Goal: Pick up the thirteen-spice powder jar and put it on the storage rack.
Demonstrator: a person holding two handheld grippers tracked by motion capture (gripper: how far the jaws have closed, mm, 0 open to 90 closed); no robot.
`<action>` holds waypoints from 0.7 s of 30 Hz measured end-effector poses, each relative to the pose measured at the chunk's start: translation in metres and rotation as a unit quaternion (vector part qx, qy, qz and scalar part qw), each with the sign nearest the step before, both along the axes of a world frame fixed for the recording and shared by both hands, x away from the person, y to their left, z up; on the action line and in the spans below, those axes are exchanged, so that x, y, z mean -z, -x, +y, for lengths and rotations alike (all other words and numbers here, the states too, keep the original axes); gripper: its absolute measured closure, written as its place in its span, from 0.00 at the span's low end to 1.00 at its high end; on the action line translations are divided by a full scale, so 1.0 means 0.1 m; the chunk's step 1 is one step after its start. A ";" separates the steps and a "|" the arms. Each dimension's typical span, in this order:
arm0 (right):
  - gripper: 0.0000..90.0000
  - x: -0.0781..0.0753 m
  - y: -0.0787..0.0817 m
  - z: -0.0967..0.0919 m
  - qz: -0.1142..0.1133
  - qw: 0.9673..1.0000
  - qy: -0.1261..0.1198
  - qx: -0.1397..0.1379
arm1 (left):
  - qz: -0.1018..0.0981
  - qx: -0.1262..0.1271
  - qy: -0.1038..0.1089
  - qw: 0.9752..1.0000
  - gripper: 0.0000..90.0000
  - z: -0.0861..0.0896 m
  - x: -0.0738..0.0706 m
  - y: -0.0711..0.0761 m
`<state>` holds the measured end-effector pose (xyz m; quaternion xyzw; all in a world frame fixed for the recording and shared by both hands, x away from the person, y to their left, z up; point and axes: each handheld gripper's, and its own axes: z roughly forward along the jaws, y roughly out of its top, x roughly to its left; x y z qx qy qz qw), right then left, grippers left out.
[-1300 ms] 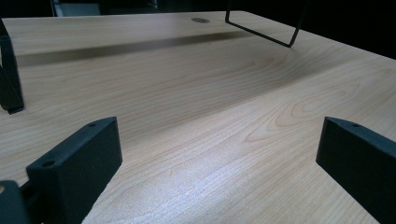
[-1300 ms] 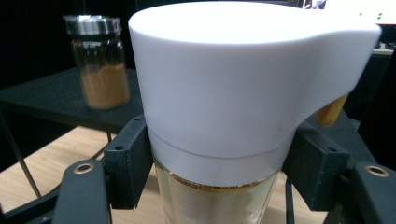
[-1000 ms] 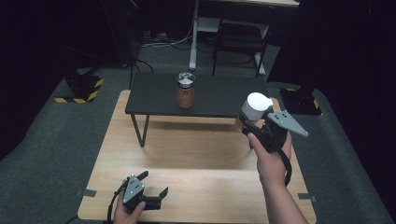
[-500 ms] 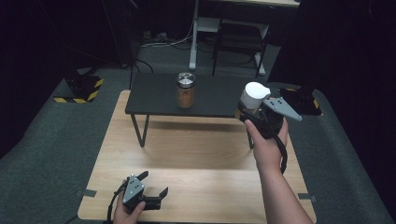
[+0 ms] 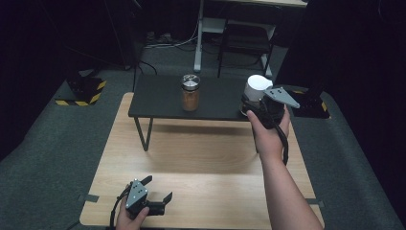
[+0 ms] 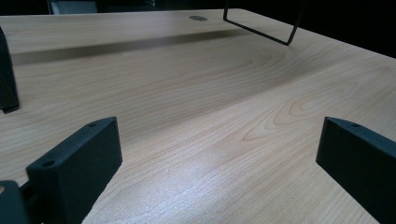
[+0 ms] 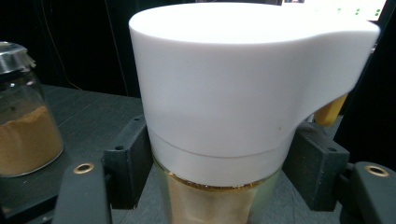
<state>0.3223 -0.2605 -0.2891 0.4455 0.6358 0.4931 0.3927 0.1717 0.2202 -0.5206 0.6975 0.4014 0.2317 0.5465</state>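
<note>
Nearest the person, the left gripper (image 5: 152, 200) rests on the wooden table (image 5: 201, 163) with its jaws apart and nothing between them; it takes no part in the work at present. Farther out, the right gripper (image 5: 253, 106) is clamped on the white-capped container (image 7: 243, 93), its pads pressing the clear body just below the cap; brownish contents show through the lower wall. The container is at the right end of the black shelf (image 5: 163, 96), at or just above its surface; contact cannot be confirmed. Pickup and carry appear complete; set-down and release remain. Beyond, well apart on the shelf, stands a glass jar (image 5: 190, 92) of brown powder, upright and untouched.
</note>
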 end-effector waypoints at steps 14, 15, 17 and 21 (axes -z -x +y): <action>0.34 0.03 -0.31 0.04 0.017 1.000 -0.020 0.003 | -0.001 0.003 0.005 1.000 0.01 0.02 0.01 0.00; 0.34 0.02 -0.32 0.04 0.017 1.000 -0.019 0.004 | -0.001 0.003 0.006 1.000 0.01 0.02 0.01 0.00; 0.34 0.02 -0.33 0.04 0.017 1.000 -0.016 0.005 | 0.000 0.002 0.007 1.000 0.01 0.02 0.01 0.00; 0.34 0.06 -0.33 0.05 0.008 1.000 -0.010 0.003 | 0.001 0.002 0.007 1.000 0.01 0.03 0.01 0.00</action>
